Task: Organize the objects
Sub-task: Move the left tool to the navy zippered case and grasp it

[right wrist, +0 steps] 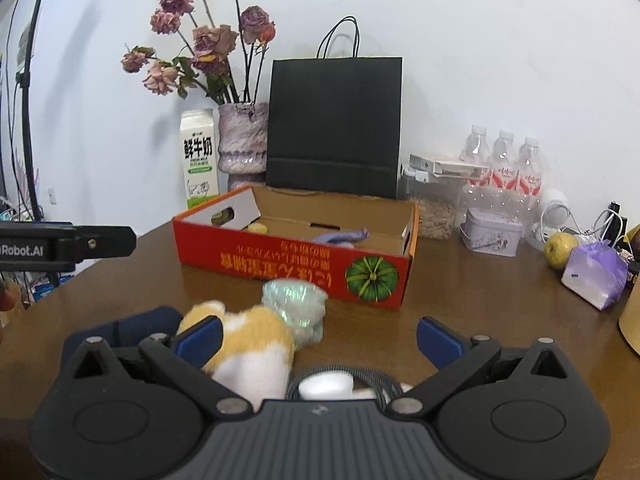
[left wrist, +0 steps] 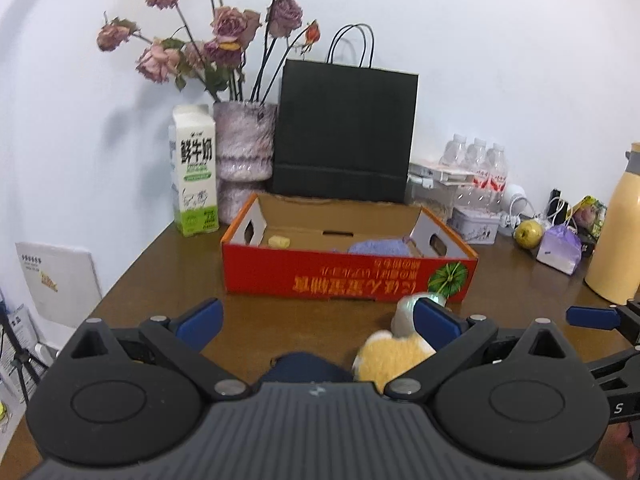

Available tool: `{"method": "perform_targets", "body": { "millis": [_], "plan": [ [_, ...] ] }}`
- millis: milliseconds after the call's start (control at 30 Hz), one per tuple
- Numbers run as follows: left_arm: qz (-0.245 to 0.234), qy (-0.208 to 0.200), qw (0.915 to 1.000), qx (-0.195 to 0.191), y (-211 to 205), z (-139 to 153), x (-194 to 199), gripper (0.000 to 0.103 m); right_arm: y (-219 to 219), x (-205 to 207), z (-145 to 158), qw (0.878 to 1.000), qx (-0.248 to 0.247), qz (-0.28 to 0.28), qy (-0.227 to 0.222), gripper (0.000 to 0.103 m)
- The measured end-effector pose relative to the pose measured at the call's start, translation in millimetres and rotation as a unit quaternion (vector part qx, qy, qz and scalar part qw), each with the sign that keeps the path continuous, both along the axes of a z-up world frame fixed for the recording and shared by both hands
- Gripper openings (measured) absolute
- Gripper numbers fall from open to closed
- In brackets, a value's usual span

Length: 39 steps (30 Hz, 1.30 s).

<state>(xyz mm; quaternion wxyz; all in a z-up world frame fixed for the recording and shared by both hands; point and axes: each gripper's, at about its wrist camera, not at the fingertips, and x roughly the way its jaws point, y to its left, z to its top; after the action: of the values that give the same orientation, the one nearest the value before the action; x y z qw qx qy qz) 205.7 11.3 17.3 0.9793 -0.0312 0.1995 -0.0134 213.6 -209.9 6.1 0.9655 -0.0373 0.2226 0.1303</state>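
Only rightward: white earbud case (right wrist: 326, 386).

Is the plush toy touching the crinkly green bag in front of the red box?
Touching. In the right wrist view the plush toy presses against the green bag, with no table showing between them.

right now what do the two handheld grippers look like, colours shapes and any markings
Both match: the left gripper and right gripper have a ribbed dark grey body, black linkage arms with silver pivot pins, round black housings on each side, and blue finger pads. A small logo sits on the body's front edge. In the right wrist view, the left gripper's side carries white lettering ending "Robot.AI". No cables or sleeves show.
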Motion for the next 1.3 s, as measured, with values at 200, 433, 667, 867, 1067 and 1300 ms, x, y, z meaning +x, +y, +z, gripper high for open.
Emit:
{"method": "perform_targets", "body": {
  "millis": [200, 433, 667, 867, 1067, 1300],
  "plan": [
    [0.005, 0.015, 0.9999, 0.004, 3.7, -15.8, -10.9, 0.103, -5.2, -13.5, -13.9, 1.000, 0.000, 0.000, 0.010, 0.103],
    [0.007, 0.037, 0.9993, -0.004, 10.3, -32.6, -23.2, 0.103, -14.4, -26.4, -26.5, 1.000, 0.000, -0.007, 0.017, 0.103],
    [0.008, 0.042, 0.9991, -0.007, 14.3, -44.4, -35.8, 0.103, -13.7, -37.1, -40.6, 0.999, -0.016, -0.013, 0.034, 0.103],
    [0.003, 0.046, 0.9989, -0.007, 14.4, -47.6, -37.4, 0.103, -10.5, -43.4, -48.0, 0.998, -0.034, -0.020, 0.042, 0.103],
    [-0.001, 0.073, 0.9973, -0.007, 14.9, -56.2, -27.5, 0.103, -16.1, -36.3, -52.1, 0.997, -0.020, -0.025, 0.067, 0.103],
    [0.004, 0.093, 0.9957, 0.002, 17.3, -60.3, -16.7, 0.103, -20.8, -24.7, -59.8, 0.993, -0.013, -0.041, 0.107, 0.103]
  ]
}}
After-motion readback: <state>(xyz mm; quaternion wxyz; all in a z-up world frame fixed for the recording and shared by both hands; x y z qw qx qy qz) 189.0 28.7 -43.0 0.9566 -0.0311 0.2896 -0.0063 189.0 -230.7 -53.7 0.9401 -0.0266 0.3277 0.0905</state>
